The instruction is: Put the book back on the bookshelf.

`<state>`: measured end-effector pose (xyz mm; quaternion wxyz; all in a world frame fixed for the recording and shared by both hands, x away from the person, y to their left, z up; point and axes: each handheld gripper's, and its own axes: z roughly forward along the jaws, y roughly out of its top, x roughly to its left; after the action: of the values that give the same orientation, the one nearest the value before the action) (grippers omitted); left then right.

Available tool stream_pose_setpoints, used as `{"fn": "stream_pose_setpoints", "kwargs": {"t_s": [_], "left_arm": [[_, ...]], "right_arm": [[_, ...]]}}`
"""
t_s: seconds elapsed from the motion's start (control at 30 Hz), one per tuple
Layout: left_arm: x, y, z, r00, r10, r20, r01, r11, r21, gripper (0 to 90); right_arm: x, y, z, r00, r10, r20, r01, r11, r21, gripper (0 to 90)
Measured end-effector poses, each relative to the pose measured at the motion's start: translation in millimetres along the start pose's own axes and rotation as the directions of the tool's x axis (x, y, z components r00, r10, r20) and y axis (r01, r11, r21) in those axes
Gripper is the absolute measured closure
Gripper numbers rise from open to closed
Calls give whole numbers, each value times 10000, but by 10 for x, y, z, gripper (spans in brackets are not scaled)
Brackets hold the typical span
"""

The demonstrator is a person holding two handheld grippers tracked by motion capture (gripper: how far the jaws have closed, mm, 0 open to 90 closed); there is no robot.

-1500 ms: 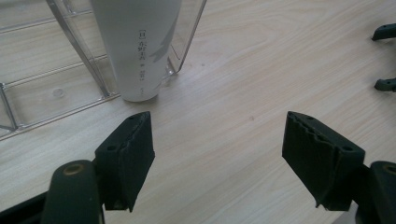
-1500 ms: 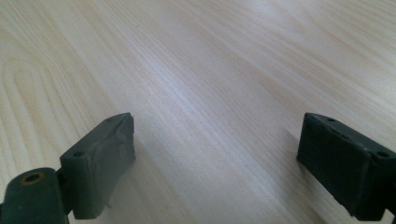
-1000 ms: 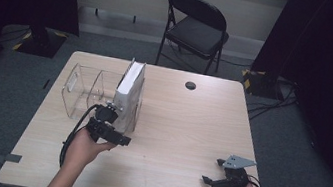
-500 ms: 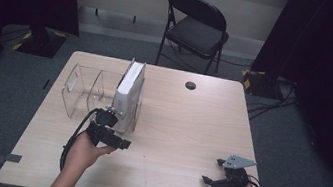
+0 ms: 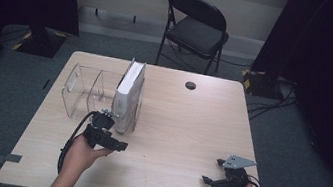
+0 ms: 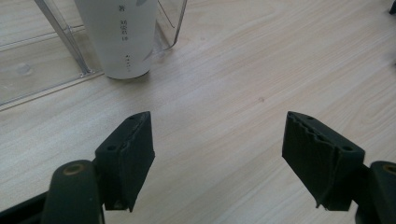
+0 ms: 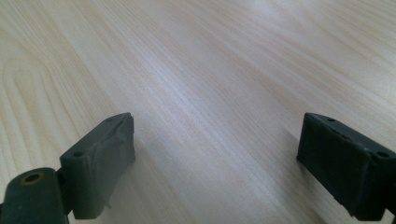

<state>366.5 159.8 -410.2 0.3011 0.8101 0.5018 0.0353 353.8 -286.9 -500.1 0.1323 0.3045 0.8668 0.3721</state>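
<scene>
Two grippers are sitting in your hands over a pale wood table (image 5: 184, 127) — your left gripper (image 6: 217, 154) is hovering just short of the white book (image 5: 128, 95), jaws apart with nothing between them, and your right gripper (image 7: 217, 163) is resting near the table's front right corner, jaws also spread wide over bare wood. That book is standing upright in the rightmost slot of a clear rack (image 5: 84, 91) at the table's left. Beyond the table, a black folding chair (image 5: 196, 27) is standing on grey carpet, with dark curtains hanging at both sides.
</scene>
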Motion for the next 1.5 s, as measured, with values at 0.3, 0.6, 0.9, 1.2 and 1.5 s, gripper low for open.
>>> {"fn": "stream_pose_setpoints", "kwargs": {"t_s": [0.3,0.6,0.9,1.2,1.5], "left_arm": [[52,-78,32,10000,-35,20,35,10000,39,247],[105,-148,49,9999,-114,-71,114,9999,2,247],[170,-231,66,9996,-255,-92,255,9997,55,246],[253,-325,103,9989,-405,-221,406,9992,33,243],[316,-370,112,9986,-505,-172,506,9987,109,243]], "right_arm": [[0,0,0,10000,-5,2,5,10000,-2,101],[0,0,0,10000,-6,2,6,10000,-3,101],[0,0,0,10000,-5,1,5,10000,-2,101],[0,0,0,10000,-5,1,5,10000,-2,101],[0,0,0,10000,-2,0,2,10000,-1,101]]}}
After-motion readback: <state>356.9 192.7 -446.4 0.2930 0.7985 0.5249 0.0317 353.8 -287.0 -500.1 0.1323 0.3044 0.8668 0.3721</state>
